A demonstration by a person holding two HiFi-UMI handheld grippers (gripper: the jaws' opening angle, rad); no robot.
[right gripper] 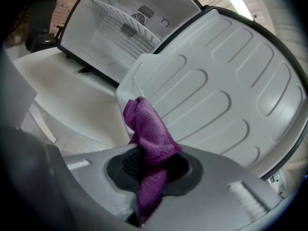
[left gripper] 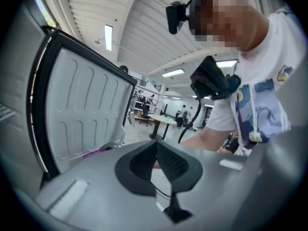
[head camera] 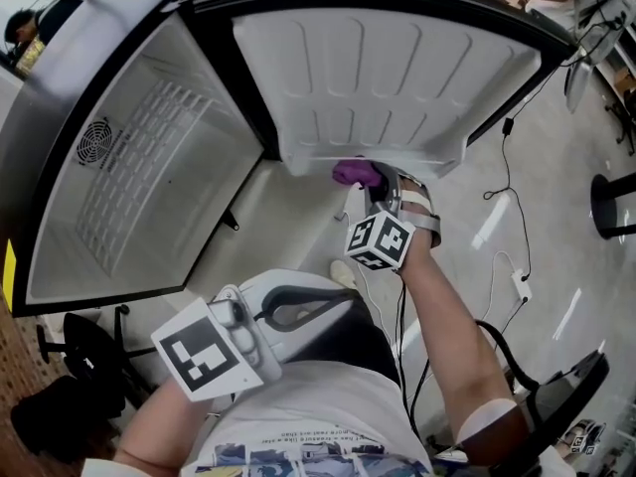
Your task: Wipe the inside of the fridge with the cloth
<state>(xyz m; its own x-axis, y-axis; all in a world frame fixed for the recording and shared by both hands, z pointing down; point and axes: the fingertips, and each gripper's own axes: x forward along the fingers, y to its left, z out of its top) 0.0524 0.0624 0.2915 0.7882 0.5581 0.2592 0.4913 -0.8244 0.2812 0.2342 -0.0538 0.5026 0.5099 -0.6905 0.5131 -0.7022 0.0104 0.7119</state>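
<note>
head view: the fridge stands open, the right gripper holds the purple cloth at the lower edge of the door, and the left gripper hangs by the person's shirt. left gripper view: its 2 jaws meet on nothing. right gripper view: its jaws pinch the bunched cloth, near the door's ribbed lining.

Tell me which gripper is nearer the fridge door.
Right. The right gripper, its jaws shut on the purple cloth, is at the lower edge of the fridge door. The left gripper is well back by the person's torso, jaws together and empty.
</note>
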